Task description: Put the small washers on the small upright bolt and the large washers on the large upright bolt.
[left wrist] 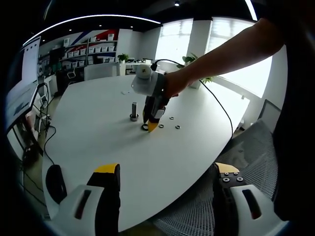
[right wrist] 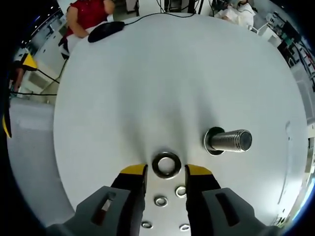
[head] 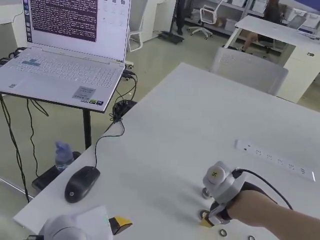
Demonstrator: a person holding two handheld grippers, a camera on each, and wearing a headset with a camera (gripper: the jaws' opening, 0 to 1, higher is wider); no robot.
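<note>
The right tongs [right wrist: 166,172] are spread apart, with their yellow tips down on the white tabletop [right wrist: 147,88]. A big washer [right wrist: 166,165] lies flat between the two tips, and nothing is squeezing it. The big bolt [right wrist: 230,140] stands upright just beside it, toward the middle of the tabletop, away from the edges. A few small washers [right wrist: 161,200] lie loose close behind the tips. The left tongs [left wrist: 166,171] hang wide apart and empty by a corner of the tabletop, near a black computer mouse [head: 82,183].
</note>
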